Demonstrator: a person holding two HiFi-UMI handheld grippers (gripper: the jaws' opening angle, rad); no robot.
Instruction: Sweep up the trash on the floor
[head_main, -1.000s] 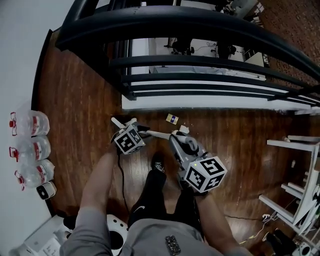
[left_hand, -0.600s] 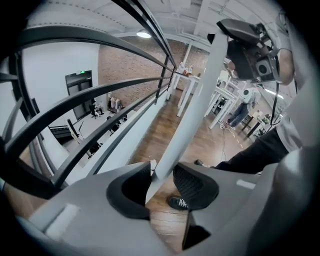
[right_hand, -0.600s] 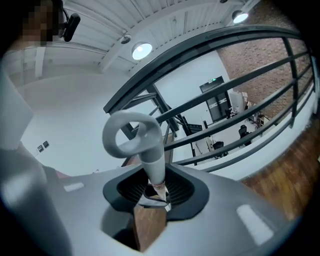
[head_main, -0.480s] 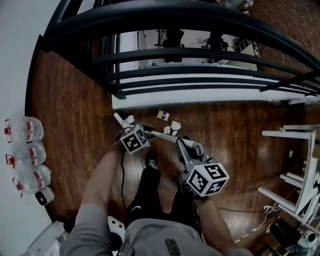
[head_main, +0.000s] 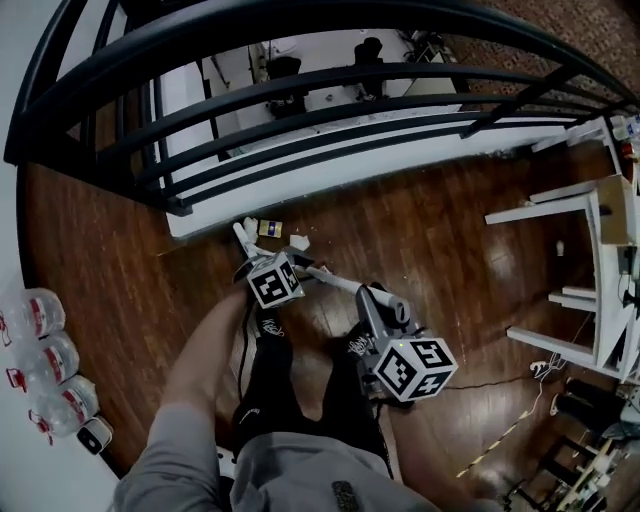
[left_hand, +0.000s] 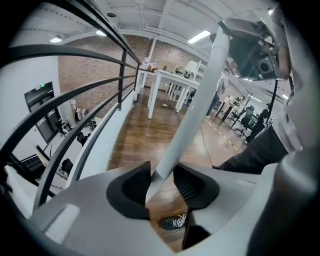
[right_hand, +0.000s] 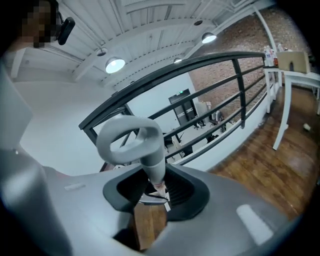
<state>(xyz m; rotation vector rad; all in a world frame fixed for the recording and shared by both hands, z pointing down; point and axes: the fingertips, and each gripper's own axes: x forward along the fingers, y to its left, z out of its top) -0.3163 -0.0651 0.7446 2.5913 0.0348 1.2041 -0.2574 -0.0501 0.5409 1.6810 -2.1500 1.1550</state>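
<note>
On the dark wood floor (head_main: 420, 230) at the foot of the black railing (head_main: 300, 118), small pale scraps of trash (head_main: 270, 229), just beyond the left gripper (left_hand: 162, 182) and not between its jaws. Left gripper clamped on a white pole (left_hand: 192, 110) rising between its pads. Farther back, right gripper (right_hand: 156, 189) closed on the grey shaft just under the looped handle (right_hand: 127, 136), well apart from the trash

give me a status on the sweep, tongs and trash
Left tongs and right tongs both shut on broom. Trash scraps lie against white ledge. Shoe just behind the broom.
</note>
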